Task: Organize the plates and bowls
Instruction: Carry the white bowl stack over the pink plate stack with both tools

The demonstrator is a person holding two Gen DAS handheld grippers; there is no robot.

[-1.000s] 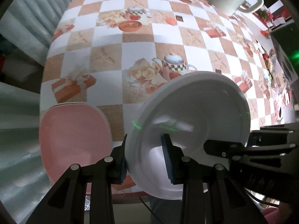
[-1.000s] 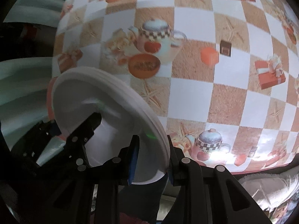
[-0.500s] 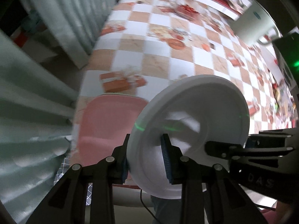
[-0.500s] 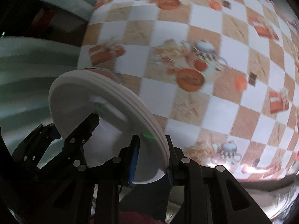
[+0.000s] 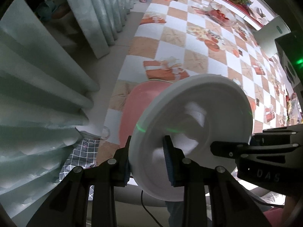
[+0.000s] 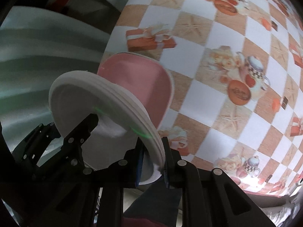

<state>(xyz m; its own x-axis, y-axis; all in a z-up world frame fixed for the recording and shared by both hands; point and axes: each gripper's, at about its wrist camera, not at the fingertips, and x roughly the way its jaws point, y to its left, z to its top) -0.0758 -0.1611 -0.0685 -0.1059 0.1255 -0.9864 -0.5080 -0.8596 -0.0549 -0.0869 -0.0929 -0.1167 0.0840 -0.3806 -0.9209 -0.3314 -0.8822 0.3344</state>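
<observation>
Evidently the stack of white plates (image 5: 197, 130) hung in the air between both tools, tilted well off level, above the near left corner of the desk (image 5: 197, 43) and partly over the pink plate (image 5: 136, 109) lying there. The left gripper (image 5: 148, 160) had its jaws pinching the stack's near rim. The right gripper (image 6: 152, 165) held the opposite edge, its jaws closing further on the rim, with the layered edges of several plates showing between the pads.

The risk lay in that layering. Each tool gripped only a thin lip of the stack, so the plates in the middle could probably have slid against one another and fanned out, the more so with the stack tilted. If the two hands had drifted apart or twisted unevenly, one rim might have slipped free. The pink plate sat close to the desk's left edge, so a careless set-down could likely have nudged it, or the stack, toward the drop.
</observation>
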